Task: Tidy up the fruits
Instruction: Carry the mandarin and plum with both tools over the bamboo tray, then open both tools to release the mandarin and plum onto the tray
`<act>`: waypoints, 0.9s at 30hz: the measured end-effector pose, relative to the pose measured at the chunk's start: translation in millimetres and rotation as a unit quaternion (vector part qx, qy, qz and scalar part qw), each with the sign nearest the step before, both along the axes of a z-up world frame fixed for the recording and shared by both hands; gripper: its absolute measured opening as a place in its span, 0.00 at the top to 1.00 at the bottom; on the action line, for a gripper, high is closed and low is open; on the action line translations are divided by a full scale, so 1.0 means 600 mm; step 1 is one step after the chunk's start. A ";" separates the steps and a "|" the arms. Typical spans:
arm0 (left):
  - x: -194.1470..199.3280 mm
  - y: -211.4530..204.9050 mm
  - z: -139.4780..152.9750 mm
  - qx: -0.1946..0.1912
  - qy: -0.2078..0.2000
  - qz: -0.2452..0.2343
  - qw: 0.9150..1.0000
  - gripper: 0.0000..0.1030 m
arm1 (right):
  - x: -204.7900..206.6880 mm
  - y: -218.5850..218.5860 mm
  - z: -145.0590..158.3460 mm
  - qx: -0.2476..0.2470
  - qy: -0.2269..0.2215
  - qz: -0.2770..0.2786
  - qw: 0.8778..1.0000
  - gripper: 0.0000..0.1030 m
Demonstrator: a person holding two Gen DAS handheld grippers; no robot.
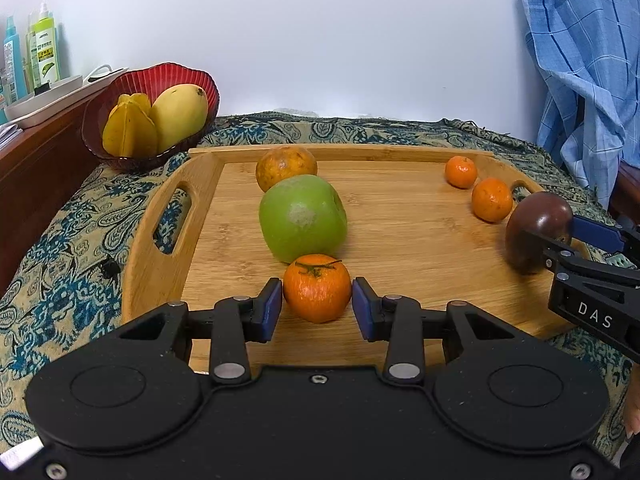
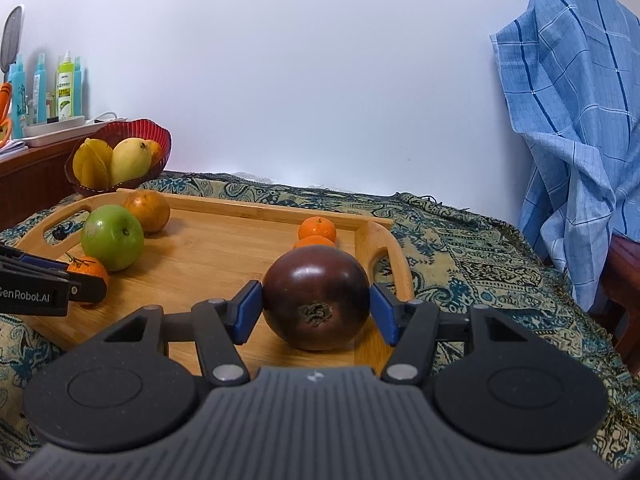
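Left gripper (image 1: 317,304) brackets tangerine (image 1: 317,288); right gripper (image 2: 316,306) clamps mangosteen (image 2: 316,298).

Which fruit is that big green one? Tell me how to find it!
Find the wooden tray on the patterned cloth. Down its left part runs a line of three fruits, and the green apple is the middle one. It is the only green fruit, bigger than the stemmed orange in front and the brownish orange behind.

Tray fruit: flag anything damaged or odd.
The green apple has a dull pale patch on its skin, and the large orange behind it looks brown-mottled. Nothing is spilled on the tray.
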State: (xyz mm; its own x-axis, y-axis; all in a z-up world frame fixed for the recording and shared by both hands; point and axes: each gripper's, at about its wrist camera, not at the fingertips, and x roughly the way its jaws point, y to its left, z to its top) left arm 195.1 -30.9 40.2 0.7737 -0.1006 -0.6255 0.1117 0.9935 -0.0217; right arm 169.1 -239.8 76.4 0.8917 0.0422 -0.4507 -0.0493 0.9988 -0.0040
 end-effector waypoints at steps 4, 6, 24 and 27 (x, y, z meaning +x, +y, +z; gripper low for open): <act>-0.002 0.002 -0.006 0.002 0.004 -0.002 1.000 0.63 | -0.002 -0.001 0.001 0.001 0.002 -0.001 1.000 0.40; -0.005 0.002 -0.008 0.003 0.004 -0.001 1.000 0.62 | -0.002 -0.001 0.001 0.001 0.002 -0.001 1.000 0.40; -0.022 0.014 -0.010 0.005 0.008 0.008 1.000 0.48 | -0.019 0.005 0.003 -0.005 -0.002 -0.006 1.000 0.31; -0.027 0.013 -0.007 0.006 0.006 0.005 1.000 0.46 | -0.022 0.003 0.004 0.000 -0.001 -0.008 1.000 0.29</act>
State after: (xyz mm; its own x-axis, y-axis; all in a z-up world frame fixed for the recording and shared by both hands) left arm 178.8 -22.9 35.8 0.7666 -0.0851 -0.6364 0.1009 0.9948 -0.0115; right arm 155.9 -238.0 78.8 0.8935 0.0270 -0.4483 -0.0325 0.9995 -0.0044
